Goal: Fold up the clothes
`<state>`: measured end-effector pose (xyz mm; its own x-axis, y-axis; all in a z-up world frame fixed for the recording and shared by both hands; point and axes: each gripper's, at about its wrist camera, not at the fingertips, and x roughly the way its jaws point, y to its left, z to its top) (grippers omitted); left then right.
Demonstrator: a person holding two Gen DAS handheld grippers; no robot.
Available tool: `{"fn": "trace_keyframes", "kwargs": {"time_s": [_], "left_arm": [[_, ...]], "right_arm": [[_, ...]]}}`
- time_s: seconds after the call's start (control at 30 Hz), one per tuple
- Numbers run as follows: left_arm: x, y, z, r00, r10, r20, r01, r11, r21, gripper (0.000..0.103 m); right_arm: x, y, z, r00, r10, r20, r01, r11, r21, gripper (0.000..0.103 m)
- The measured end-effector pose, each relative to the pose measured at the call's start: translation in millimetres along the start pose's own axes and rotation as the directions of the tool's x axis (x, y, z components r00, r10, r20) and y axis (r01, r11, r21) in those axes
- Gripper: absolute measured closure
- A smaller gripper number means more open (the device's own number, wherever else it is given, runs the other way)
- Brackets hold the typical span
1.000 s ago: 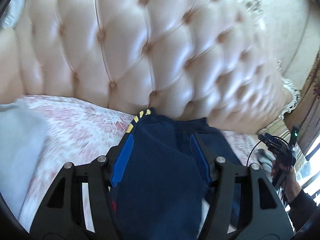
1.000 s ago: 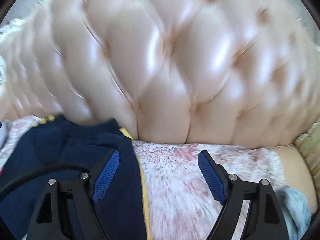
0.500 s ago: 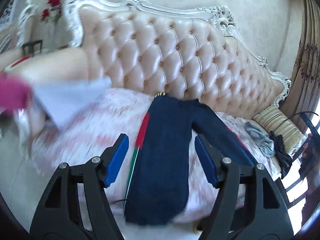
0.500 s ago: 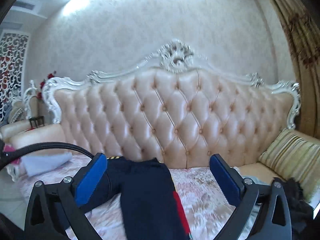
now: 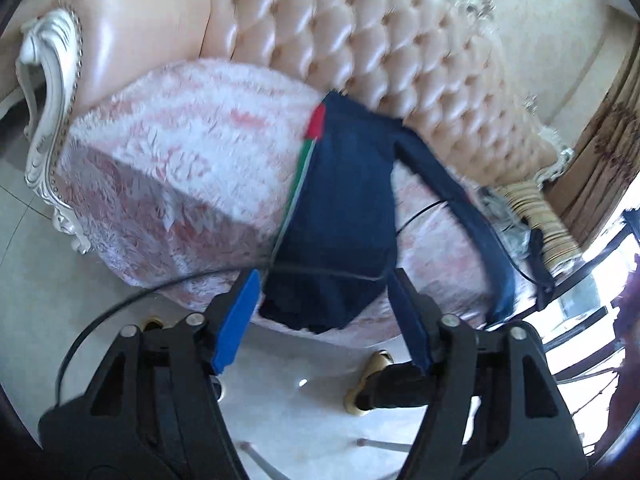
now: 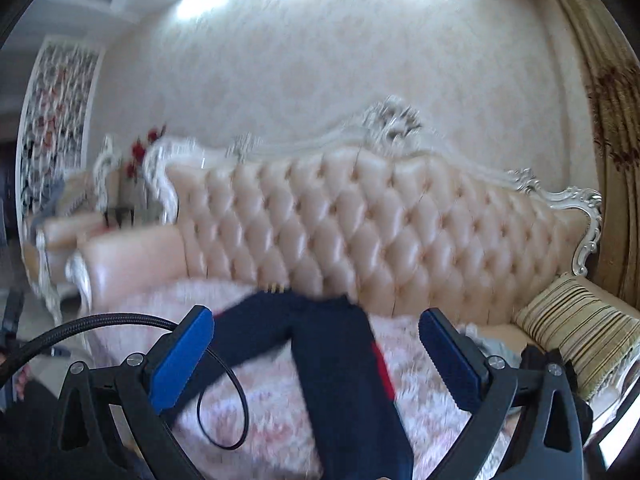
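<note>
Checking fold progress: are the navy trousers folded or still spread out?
Spread out. The navy trousers lie flat on the pink sofa cover, legs splayed apart; both grippers are open, holding nothing.

Trousers (image 5: 344, 200) navy blue, side stripe red above green and white, yellow-black striped band at top edge (image 6: 276, 288); sofa (image 6: 360, 220) pale pink-beige tufted leather, frame silver-white carved; throw (image 5: 192, 152) white with pink-red mottled pattern; cushion (image 6: 576, 332) cream with dark stripes; wall (image 6: 320, 80) cream damask; curtain (image 6: 608, 100) gold-brown with dark floral motif; floor (image 5: 80, 320) pale grey tile; left gripper (image 5: 324, 320) and right gripper (image 6: 316, 360) black, pads blue; cable (image 6: 224, 400) black.
</note>
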<state>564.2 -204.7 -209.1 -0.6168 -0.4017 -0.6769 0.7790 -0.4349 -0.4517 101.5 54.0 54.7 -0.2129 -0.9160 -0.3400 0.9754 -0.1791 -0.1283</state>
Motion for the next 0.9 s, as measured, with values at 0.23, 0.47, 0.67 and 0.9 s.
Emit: {"fn": "trace_keyframes", "kwargs": {"time_s": [0.23, 0.47, 0.67, 0.9], "left_arm": [[8, 41, -6, 0.981, -0.192, -0.008, 0.187, 0.962, -0.197, 0.039], [-18, 55, -8, 0.965, -0.235, 0.119, 0.259, 0.93, -0.26, 0.032], [68, 24, -7, 0.987, -0.067, -0.147, 0.073, 0.997, 0.039, 0.037], [132, 50, -10, 0.962, -0.133, -0.24, 0.134, 0.991, -0.011, 0.045]], "right_arm": [[-64, 59, 36, 0.991, 0.09, 0.096, -0.061, 0.96, -0.273, 0.0], [-132, 7, 71, 0.948, 0.0, 0.318, 0.026, 0.997, -0.078, 0.0], [-36, 7, 8, 0.998, -0.047, 0.043, 0.047, 0.999, 0.009, 0.0], [34, 47, -48, 0.982, 0.088, -0.166, -0.079, 0.995, 0.063, 0.0]]}}
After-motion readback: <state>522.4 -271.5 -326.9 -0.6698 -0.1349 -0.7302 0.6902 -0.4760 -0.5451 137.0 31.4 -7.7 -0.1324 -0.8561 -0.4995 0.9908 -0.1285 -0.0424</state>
